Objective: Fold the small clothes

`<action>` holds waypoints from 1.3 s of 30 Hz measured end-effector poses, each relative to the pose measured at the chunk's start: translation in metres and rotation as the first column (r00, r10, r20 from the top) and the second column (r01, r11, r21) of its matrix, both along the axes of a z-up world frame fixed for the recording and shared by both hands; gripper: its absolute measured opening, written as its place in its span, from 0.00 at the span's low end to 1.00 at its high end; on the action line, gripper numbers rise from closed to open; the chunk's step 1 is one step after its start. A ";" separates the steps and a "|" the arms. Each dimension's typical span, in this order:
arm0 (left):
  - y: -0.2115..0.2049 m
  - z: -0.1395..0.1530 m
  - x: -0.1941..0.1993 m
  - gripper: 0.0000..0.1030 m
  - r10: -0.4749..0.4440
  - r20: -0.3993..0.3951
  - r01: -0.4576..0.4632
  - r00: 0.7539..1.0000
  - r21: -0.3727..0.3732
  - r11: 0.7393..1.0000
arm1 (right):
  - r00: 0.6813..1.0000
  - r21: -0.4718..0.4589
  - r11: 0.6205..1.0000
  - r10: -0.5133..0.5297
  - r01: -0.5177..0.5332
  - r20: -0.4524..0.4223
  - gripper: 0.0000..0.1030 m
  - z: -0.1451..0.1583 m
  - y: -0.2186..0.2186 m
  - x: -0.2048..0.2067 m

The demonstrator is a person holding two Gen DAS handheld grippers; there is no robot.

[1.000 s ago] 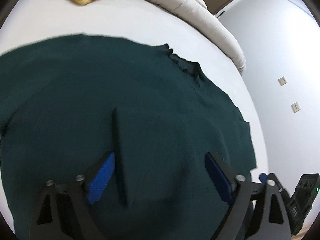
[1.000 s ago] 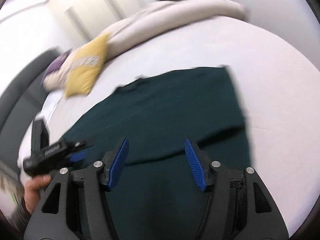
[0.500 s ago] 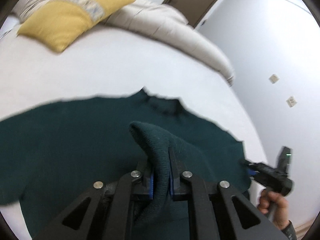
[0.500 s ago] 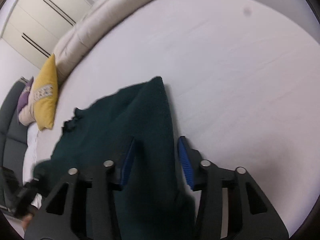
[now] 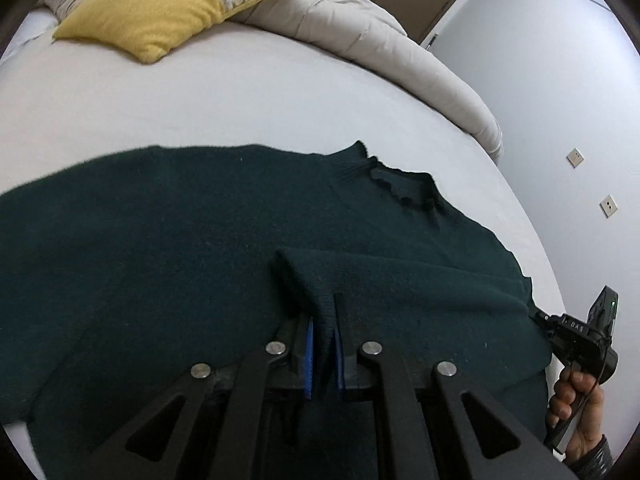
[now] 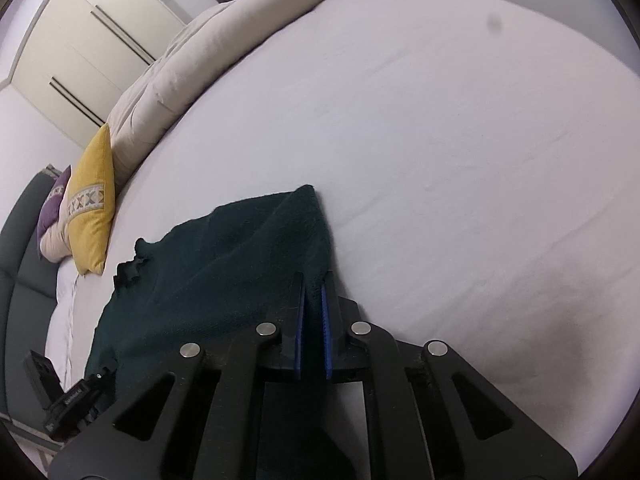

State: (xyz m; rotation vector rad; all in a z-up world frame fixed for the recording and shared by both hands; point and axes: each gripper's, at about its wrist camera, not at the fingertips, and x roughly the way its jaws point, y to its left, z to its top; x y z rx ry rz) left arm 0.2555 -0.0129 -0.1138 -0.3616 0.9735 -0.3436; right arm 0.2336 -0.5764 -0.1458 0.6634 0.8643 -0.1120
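A dark green knit sweater [image 5: 192, 232] lies spread on the white bed sheet [image 5: 224, 92], its frilled collar [image 5: 394, 182] at the far side. My left gripper [image 5: 323, 332] is shut on a raised fold of the sweater near its lower middle. My right gripper [image 6: 313, 312] is shut on the sweater's right edge [image 6: 280, 248], which rises as a ridge between the blue pads. The right gripper also shows at the sweater's right side in the left wrist view [image 5: 576, 336], and the left gripper shows at bottom left in the right wrist view [image 6: 68, 404].
A yellow cushion [image 5: 172, 4] and a rolled beige duvet [image 5: 384, 48] lie along the far side of the bed. A purple cushion [image 6: 54, 204] and dark headboard [image 6: 20, 240] are at the left. The wall with sockets [image 5: 576, 156] is right of the bed.
Both grippers went from open over the flat sweater to shut on pinched folds of it. The right gripper closed in the last half second.
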 end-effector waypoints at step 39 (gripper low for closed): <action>0.011 0.029 -0.026 0.42 -0.021 0.090 0.018 0.996 0.042 0.999 | 0.996 -0.195 0.978 0.083 -0.074 0.040 0.21 0.056 0.060 0.013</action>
